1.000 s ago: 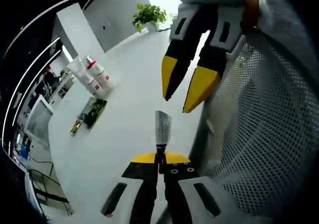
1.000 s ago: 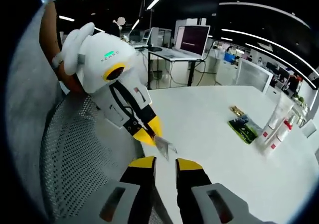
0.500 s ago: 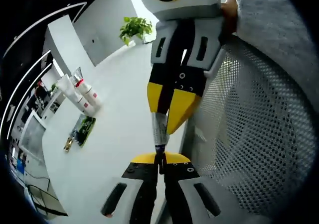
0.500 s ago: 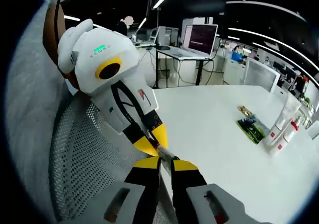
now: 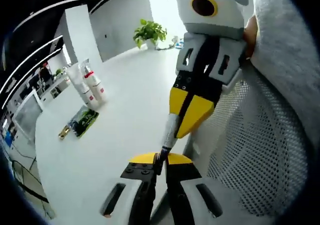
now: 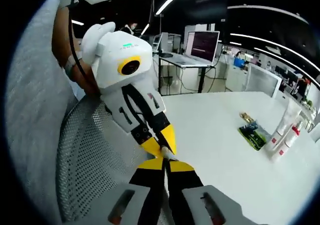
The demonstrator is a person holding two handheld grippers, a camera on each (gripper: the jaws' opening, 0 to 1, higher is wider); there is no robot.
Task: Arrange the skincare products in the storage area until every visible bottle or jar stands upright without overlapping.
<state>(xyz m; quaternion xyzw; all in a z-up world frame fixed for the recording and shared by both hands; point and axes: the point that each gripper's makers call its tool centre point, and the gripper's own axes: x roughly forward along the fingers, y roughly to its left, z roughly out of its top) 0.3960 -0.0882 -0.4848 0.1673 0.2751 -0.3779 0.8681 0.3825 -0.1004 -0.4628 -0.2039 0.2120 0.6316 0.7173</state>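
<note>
Both grippers are clamped on the same small item, tip to tip, over the near edge of the white bench (image 5: 125,125) next to a grey mesh chair back (image 5: 260,150).

Left gripper (image 5: 160,158): fingers pressed together on the bottom end of a thin flat sachet (image 5: 169,133), white/silver with a dark lower edge. In the left gripper view the sachet stands up from the fingertips, tilted slightly right.

Right gripper (image 6: 164,161): fingers closed on the other end of the same sachet (image 6: 168,155). In the left gripper view it comes down from the top, yellow tips pinching the sachet's upper part. In the right gripper view only a sliver of the sachet shows between the two sets of yellow tips, which are nearly touching.

Sachet is held off the bench surface, not resting on anything.

Rest of the products are well apart from the grippers, far side of the bench:
- two tubes with red markings (image 5: 90,87), standing upright just beside each other; seen too in the right gripper view (image 6: 282,135)
- green flat packet (image 5: 82,121) lying flat near the tubes, with a small gold-coloured item (image 5: 64,132) just beside its end

Potted plant (image 5: 149,32) at the far end of the bench. Grey sleeve (image 5: 285,60) of the person along the right edge of the left gripper view.
</note>
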